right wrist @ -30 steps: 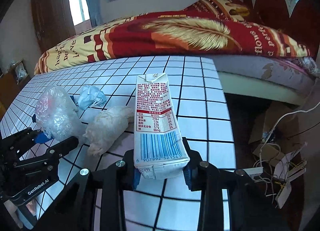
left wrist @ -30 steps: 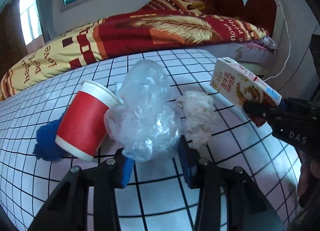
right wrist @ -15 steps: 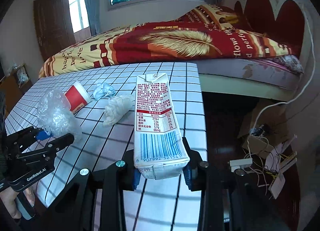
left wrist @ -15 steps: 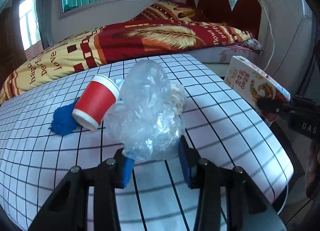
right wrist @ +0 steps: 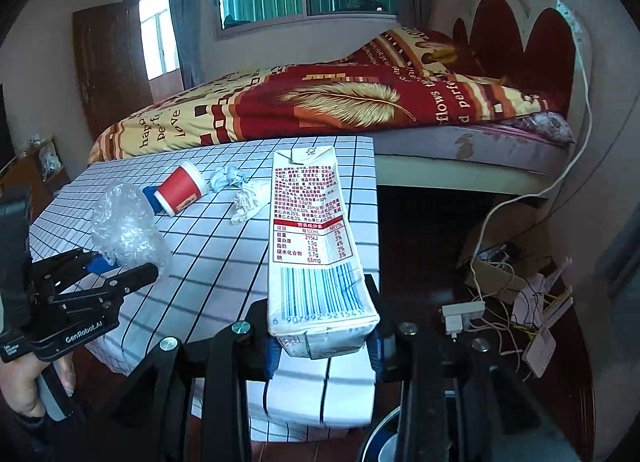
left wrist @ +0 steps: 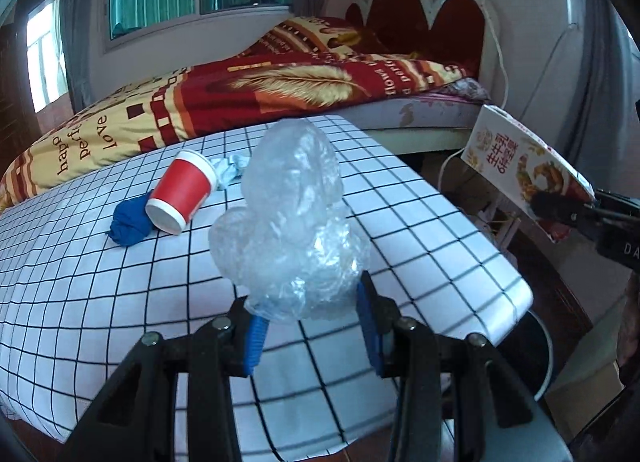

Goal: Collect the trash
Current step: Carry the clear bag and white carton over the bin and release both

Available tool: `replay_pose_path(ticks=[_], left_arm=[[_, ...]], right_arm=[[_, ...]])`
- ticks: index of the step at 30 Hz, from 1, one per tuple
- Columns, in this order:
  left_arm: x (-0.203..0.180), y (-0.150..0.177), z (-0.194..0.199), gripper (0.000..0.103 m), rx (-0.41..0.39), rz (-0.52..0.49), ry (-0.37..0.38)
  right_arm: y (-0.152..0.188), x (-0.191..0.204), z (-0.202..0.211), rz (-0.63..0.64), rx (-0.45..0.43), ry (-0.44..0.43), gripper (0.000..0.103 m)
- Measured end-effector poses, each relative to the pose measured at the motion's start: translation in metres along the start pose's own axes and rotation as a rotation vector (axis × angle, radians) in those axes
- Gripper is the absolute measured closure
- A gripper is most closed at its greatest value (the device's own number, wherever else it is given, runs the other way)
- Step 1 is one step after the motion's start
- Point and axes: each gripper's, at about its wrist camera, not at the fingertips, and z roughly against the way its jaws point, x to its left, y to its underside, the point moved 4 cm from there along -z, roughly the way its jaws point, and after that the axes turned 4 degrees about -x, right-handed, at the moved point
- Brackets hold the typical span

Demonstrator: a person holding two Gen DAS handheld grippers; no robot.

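A crumpled clear plastic bag (left wrist: 292, 222) is clamped between the blue pads of the left gripper (left wrist: 308, 322) and is carried above the near edge of the checked table (left wrist: 120, 302); what it contains cannot be told. A milk carton (right wrist: 316, 246) is pinched at its barcode end by the right gripper (right wrist: 324, 346), its folded top pointed away toward the bed (right wrist: 320, 102), and it is held over the table's corner. A red paper cup (left wrist: 182, 192) is left lying on its side on the table, its inside hidden, with a blue cloth wad (left wrist: 130, 216) touching it. A pale crumpled tissue (right wrist: 228, 178) and a white paper wad (right wrist: 250, 200) are seen just beside the cup. Both grippers are angled downward. The left gripper's handle is gripped by a hand (right wrist: 28, 386) at the lower left of the right wrist view
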Motion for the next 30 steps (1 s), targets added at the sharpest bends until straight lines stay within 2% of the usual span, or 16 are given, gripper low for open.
replay_pose_path(ticks=[6, 13, 30], left_arm=[[-0.020, 0.010, 0.013, 0.061, 0.000, -0.007, 0.037], [-0.050, 0.014, 0.017, 0.061, -0.001, -0.029, 0.079], [-0.165, 0.036, 0.009, 0.061, 0.057, -0.178, 0.259]], right_arm=[[0.021, -0.015, 0.033, -0.014, -0.018, 0.042, 0.067], [0.043, -0.049, 0.054, -0.087, -0.032, 0.094, 0.067], [0.111, -0.125, 0.099, -0.188, 0.008, 0.213, 0.067]])
